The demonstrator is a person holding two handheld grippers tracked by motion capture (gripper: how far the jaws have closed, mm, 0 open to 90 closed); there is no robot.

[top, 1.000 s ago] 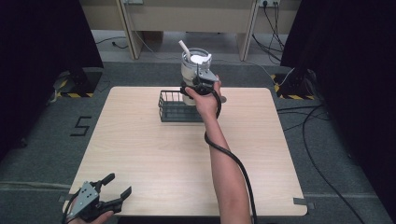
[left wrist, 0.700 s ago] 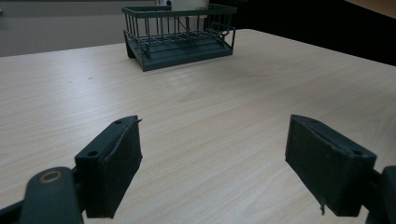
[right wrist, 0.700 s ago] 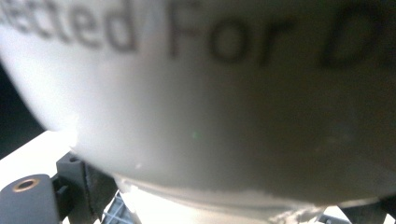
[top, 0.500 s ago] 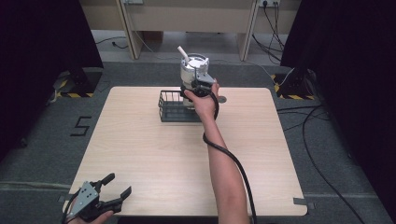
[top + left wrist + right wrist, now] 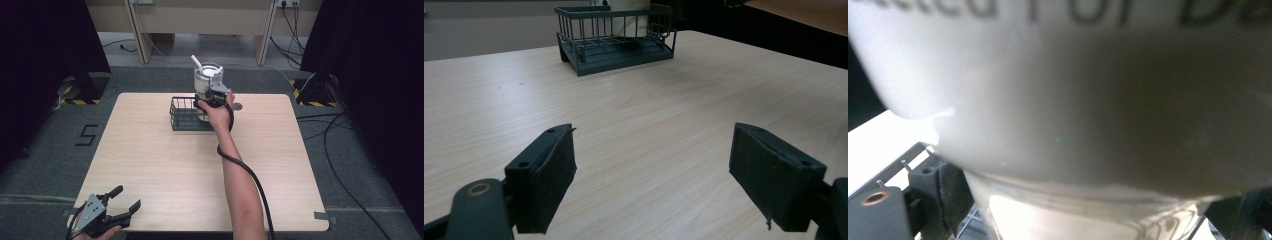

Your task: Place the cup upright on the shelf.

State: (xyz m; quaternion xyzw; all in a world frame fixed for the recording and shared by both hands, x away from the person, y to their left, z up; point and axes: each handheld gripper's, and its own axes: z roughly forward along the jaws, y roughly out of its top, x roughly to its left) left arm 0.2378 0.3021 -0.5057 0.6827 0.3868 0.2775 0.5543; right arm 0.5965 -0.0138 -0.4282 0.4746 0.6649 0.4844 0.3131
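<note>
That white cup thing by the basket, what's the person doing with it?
The person's right gripper is clamped on a white cup with a straw, holding it at the far right end of the dark wire basket. Whether the cup is going in or coming out is not clear. The left gripper rests open at the table's near left corner, holding nothing.

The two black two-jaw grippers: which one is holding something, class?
The right gripper, at the table's far side, is shut on the white plastic cup with a straw over the dark wire basket. The left gripper sits open at the near edge.
</note>
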